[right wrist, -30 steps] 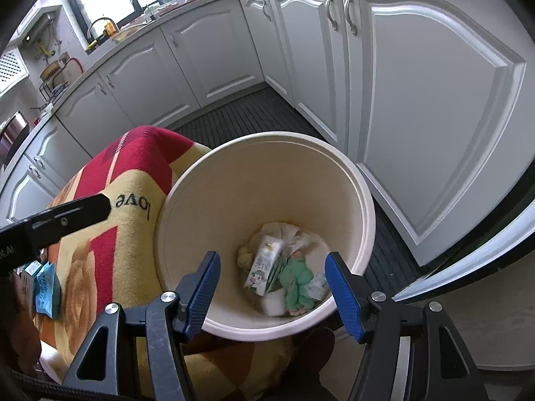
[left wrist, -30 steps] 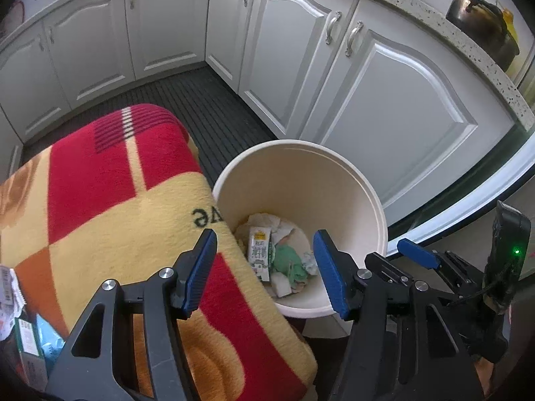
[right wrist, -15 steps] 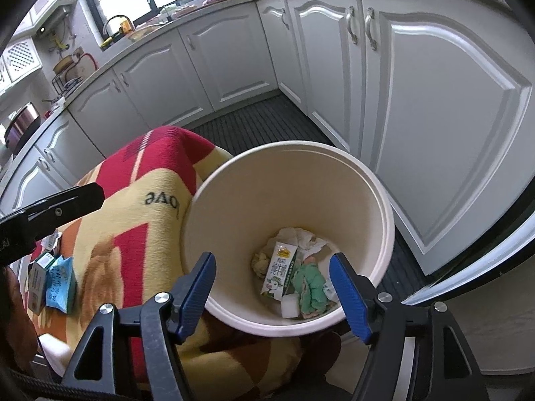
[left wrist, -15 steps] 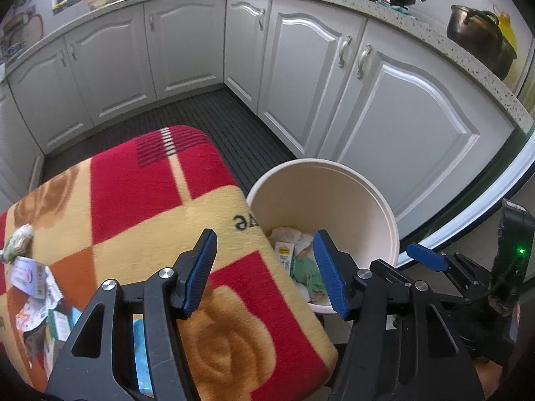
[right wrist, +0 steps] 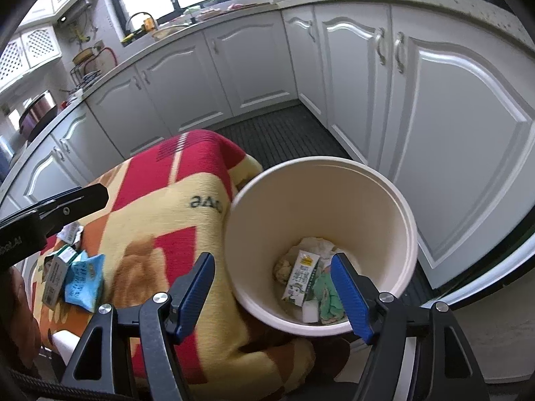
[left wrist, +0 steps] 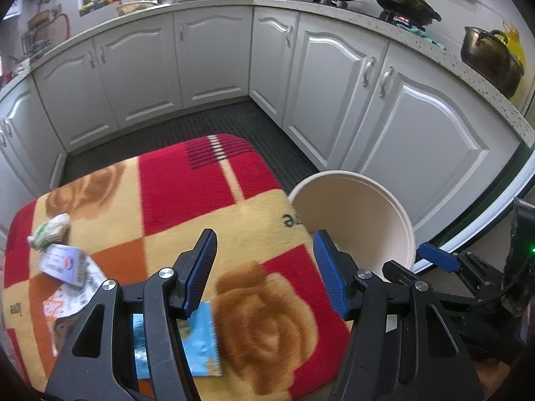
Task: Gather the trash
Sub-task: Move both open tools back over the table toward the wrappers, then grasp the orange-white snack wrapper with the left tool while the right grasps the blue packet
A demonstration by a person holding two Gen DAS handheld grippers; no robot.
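So both grippers are empty right now. Left gripper (left wrist: 264, 270) hangs over a blanket (left wrist: 187, 207) with red, cream and orange squares and brown rose prints, its blue fingers (left wrist: 200, 269) standing apart with nothing between them. Right gripper (right wrist: 272, 295) is the same deal, fingers (right wrist: 351, 295) spread and holding nothing, and it looks down into a cream bin (right wrist: 378, 207) that sits right against the blanket's edge, next to the white cabinets (right wrist: 451, 127). Down in the bottom of the bin there's a small milk carton (right wrist: 299, 279), a green crumpled thing (right wrist: 329, 297) beside it, and some white crumpled paper (right wrist: 316, 244) behind them. The rest of the trash is on the blanket: a blue snack packet (left wrist: 200, 341) partly hidden behind the left gripper's frame, a white wrapper with a red and blue logo (left wrist: 63, 262), a crumpled whitish-green wad (left wrist: 50, 230) just past it, and an orange and white wrapper (left wrist: 63, 302) near the picture's left edge. From the right wrist view you can also see a small green-topped box (right wrist: 55, 272) lying just left of the blue packet, touching it. Pots and pans (left wrist: 404, 3) sit up on the counter behind everything. Floor between the cabinets is a dark ribbed mat (left wrist: 214, 123).
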